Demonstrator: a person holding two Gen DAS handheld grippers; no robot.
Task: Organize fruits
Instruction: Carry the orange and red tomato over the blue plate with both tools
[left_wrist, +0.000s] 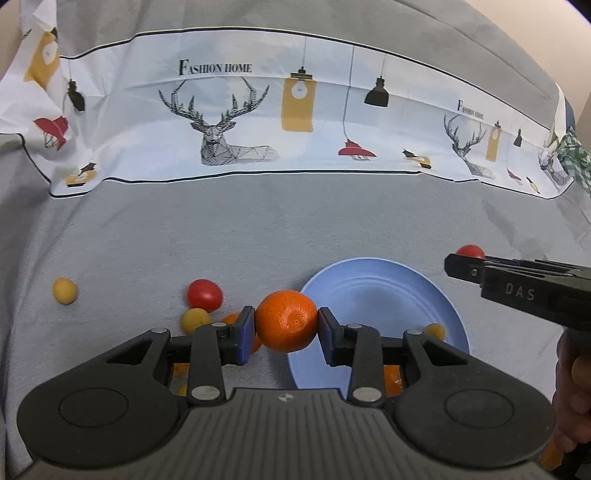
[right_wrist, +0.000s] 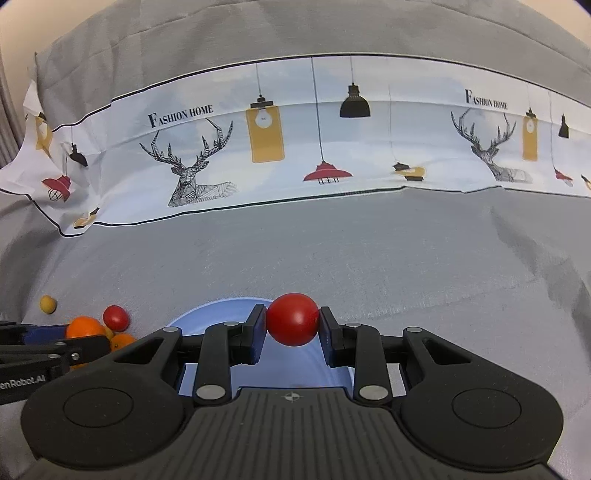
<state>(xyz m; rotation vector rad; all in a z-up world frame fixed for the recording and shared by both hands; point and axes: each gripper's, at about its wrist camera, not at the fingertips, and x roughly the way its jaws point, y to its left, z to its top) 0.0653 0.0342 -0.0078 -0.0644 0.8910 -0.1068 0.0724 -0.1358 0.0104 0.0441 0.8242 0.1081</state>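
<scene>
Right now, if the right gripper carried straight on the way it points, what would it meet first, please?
Probably the far rim of the blue plate, then bare grey cloth. The right gripper already holds a red tomato; depth is unclear.

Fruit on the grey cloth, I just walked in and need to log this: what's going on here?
A person is sorting fruit with two handheld grippers. The left gripper is shut on an orange, held beside the blue plate. The right gripper is shut on a red tomato, held over the plate. One small yellow fruit appears to sit on the plate already. Another red tomato and more yellow fruit lie loose on the grey cloth.
</scene>
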